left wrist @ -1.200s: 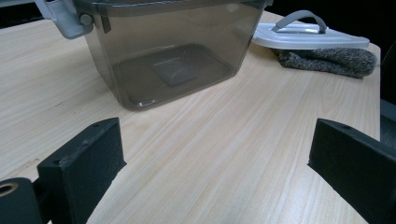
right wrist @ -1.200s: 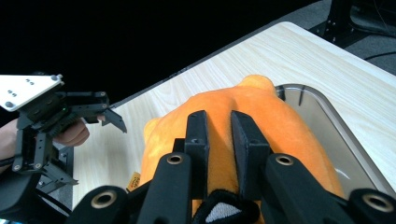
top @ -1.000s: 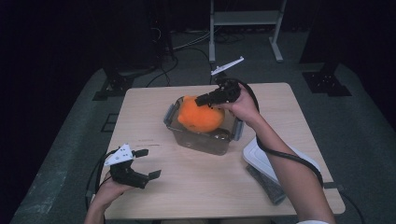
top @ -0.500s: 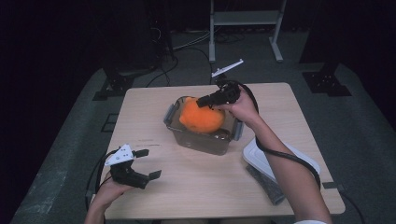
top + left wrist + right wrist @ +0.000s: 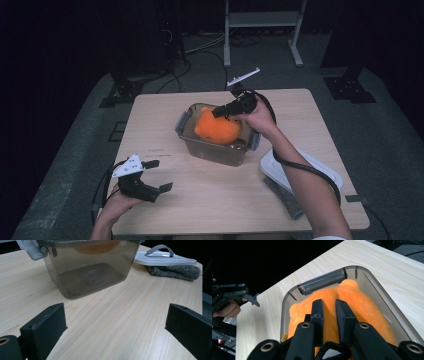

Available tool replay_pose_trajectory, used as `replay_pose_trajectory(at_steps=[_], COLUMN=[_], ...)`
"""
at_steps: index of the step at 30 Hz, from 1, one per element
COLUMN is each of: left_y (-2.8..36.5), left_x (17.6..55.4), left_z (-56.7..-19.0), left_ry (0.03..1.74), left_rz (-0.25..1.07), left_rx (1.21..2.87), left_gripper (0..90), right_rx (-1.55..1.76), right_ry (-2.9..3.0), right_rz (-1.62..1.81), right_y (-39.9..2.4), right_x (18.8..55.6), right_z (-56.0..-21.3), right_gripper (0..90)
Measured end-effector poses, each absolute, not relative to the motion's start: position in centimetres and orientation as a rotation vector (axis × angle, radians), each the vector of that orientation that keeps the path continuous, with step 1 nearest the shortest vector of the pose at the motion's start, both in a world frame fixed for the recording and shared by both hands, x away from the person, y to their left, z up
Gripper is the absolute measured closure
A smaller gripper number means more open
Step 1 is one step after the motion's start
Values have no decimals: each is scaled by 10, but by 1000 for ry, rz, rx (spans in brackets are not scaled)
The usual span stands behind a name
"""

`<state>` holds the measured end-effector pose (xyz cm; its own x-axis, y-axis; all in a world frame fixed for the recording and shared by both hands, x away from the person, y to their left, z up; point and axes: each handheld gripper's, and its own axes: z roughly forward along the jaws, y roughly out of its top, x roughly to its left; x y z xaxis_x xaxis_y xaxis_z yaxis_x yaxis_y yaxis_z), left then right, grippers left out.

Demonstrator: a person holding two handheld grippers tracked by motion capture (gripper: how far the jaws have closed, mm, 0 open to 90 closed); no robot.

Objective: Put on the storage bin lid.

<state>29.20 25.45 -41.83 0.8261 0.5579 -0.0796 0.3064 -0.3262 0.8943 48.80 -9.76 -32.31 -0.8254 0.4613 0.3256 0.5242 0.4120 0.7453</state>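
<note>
An orange plush toy (image 5: pixel 217 128) sits partly down inside a clear grey plastic container (image 5: pixel 212 149) at the middle of the table. My right gripper (image 5: pixel 219 113) reaches over the far rim and is shut on the plush toy (image 5: pixel 352 302), pinching a fold of its fabric between the jaws (image 5: pixel 329 305). My left gripper (image 5: pixel 159 175) rests near the table's front left corner, open, with bare table between its pads (image 5: pixel 50 322). It faces the container (image 5: pixel 87 267), whose grey side latch (image 5: pixel 30 248) hangs open.
The container's white lid (image 5: pixel 305 167) lies at the right on a dark grey cloth (image 5: pixel 282 195). In the left gripper view the lid (image 5: pixel 165 258) and the cloth (image 5: pixel 175 271) lie behind the container. Table edges are close to my left hand. A metal stand (image 5: pixel 262 20) is beyond the table.
My right gripper has sunk with the plush toy, which now lies lower in the container. The left gripper has stayed where it was.
</note>
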Motion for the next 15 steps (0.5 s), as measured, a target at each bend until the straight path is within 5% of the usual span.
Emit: replay_pose_trajectory(at_steps=[15], left_y=[254], left_x=[292], left_z=[-418], left_ry=[641], left_rz=[296], left_rx=[1933], left_gripper=[25], right_rx=[-916], right_ry=[-2605], right_rz=[-1350], right_y=[-92], right_x=[492], right_z=[-338], right_gripper=[765])
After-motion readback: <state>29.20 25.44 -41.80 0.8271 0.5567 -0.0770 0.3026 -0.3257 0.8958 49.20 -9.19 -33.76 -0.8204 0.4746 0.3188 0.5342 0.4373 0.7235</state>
